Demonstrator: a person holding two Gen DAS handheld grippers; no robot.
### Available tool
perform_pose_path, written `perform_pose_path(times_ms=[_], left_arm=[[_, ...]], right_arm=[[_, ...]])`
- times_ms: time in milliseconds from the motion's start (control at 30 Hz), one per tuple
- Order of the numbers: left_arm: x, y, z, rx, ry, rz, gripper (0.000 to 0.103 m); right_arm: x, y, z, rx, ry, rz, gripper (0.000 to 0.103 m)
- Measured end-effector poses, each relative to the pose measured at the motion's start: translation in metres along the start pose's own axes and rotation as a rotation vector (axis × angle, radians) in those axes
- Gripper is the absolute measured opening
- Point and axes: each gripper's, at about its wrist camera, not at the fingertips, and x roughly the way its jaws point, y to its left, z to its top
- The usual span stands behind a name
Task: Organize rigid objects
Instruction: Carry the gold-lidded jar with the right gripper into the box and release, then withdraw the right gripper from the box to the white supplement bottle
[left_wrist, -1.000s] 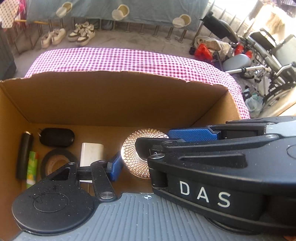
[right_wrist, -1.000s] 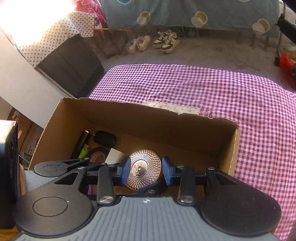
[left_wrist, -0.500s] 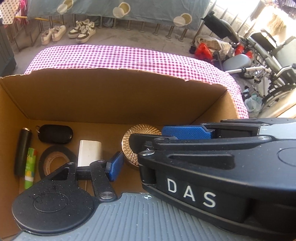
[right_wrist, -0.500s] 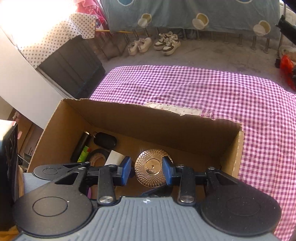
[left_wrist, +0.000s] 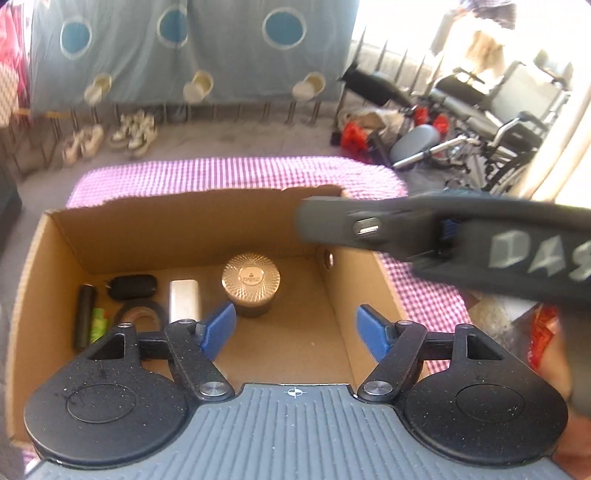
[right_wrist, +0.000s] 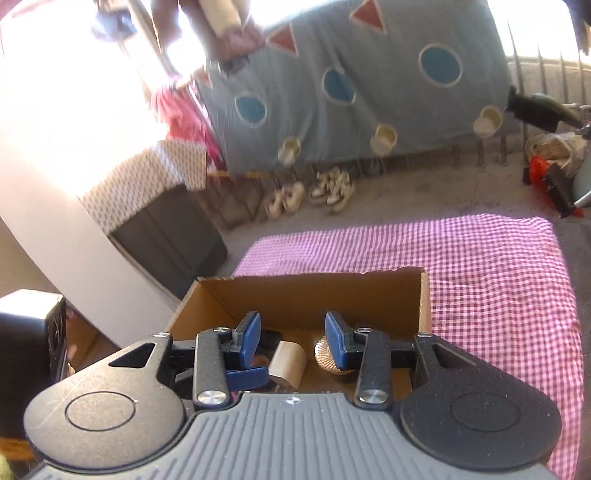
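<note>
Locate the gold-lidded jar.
Left wrist view: the gold-lidded jar stands upright on the cardboard box floor, mid-box, just right of the white block.

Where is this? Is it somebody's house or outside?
Probably a home's balcony or porch, half outdoors. Shoes sit on a bare concrete floor, a blue sheet hangs along a railing in bright sun, and a wheelchair is parked nearby. The cardboard box rests on a pink checked cloth.

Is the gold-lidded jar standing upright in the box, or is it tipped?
Upright: the gold-lidded jar rests on the cardboard box floor, lid facing up.
</note>
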Motion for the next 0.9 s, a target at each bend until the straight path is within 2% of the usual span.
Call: perform_pose_path(times_ms=[167,300,367,500,600,633,667,700,900], left_arm=[[-0.048,0.007,-0.029,0.025,-0.035,-0.059,0.076],[-0.080,0.017,-0.060,0.060,-0.065,-0.081,0.079],[-0.091,0.023,-0.076,0.066,-0.082,-0.087,0.081],[-0.108,0.038,-0.098,0.060,-0.115,-0.040,0.082],[-0.121,0.050,-0.112,0.064,-0.151,0.000,0.087],[-0.124,0.055,-0.117,0.059,-0.160,0.012,0.089],[-0.126,0.060,-0.120,0.053,-0.172,0.024,0.090],[-0.128,0.065,-0.124,0.048,-0.183,0.035,0.090],[-0.118,0.088,-0.138,0.026,-0.189,0.120,0.090]], right_arm=[[-0.071,0.002,-0.040,0.106,-0.138,0.059,0.043],[-0.105,0.014,-0.078,0.120,-0.182,0.064,0.043],[-0.111,0.020,-0.097,0.124,-0.173,0.061,0.043],[-0.111,0.029,-0.129,0.149,-0.127,0.078,0.043],[-0.101,0.036,-0.145,0.180,-0.087,0.106,0.044],[-0.097,0.038,-0.151,0.189,-0.073,0.114,0.049],[-0.094,0.040,-0.155,0.198,-0.061,0.123,0.064],[-0.088,0.042,-0.156,0.199,-0.051,0.133,0.068],[-0.061,0.069,-0.151,0.165,0.017,0.167,0.068]])
